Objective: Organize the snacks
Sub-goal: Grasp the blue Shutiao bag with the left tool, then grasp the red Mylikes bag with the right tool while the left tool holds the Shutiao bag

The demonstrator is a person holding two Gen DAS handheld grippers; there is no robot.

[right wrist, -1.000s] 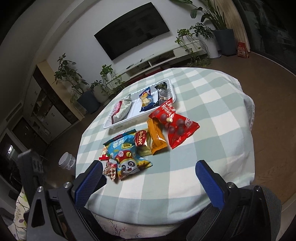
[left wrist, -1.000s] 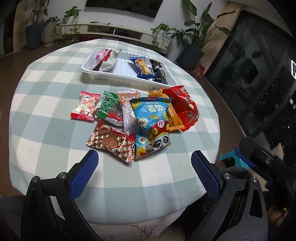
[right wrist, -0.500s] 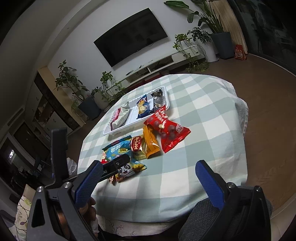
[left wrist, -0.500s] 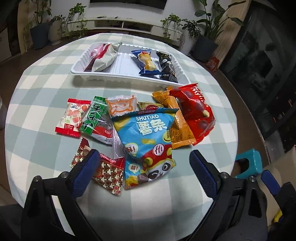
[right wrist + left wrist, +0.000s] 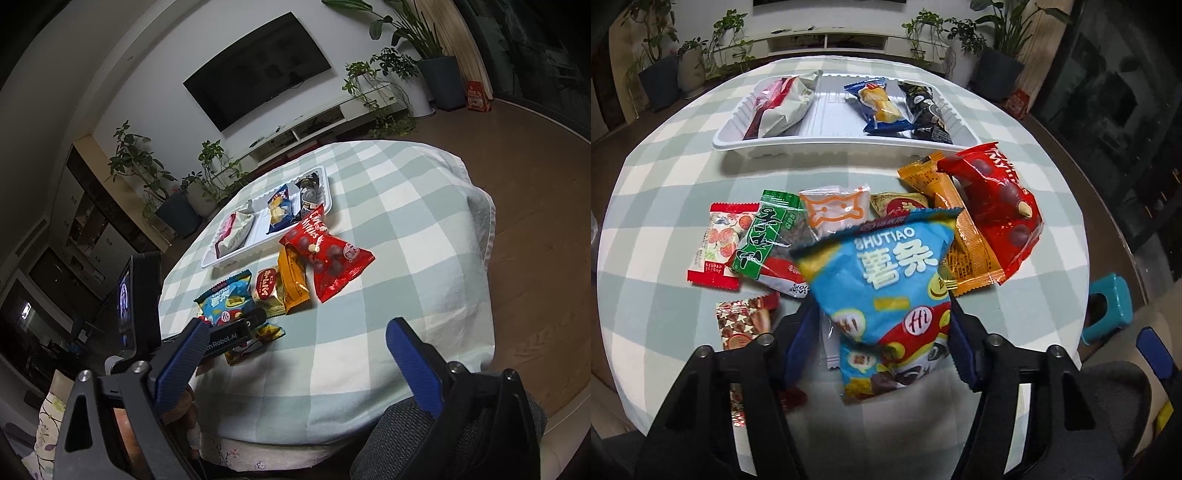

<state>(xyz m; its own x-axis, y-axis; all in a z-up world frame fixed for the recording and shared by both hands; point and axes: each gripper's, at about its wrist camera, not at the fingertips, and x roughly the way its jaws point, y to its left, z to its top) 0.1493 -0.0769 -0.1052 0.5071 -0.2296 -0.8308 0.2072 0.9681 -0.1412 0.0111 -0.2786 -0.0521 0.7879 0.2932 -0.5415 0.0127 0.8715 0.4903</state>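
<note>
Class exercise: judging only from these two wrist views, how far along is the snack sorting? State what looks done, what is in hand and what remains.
Done: three packets already lie in the white tray.
In hand: the left gripper is closing, its jaws on either side of the blue chip bag. The right gripper is open and holds nothing.
Left: the red bag, orange packet and the smaller packets wait on the tablecloth.

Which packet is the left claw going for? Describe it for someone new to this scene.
On the checked tablecloth, just before the white tray, lies a heap of snacks. The left claw is closing around the blue SHUTIAO bag, the heap's only blue packet, with a cartoon panda.
</note>
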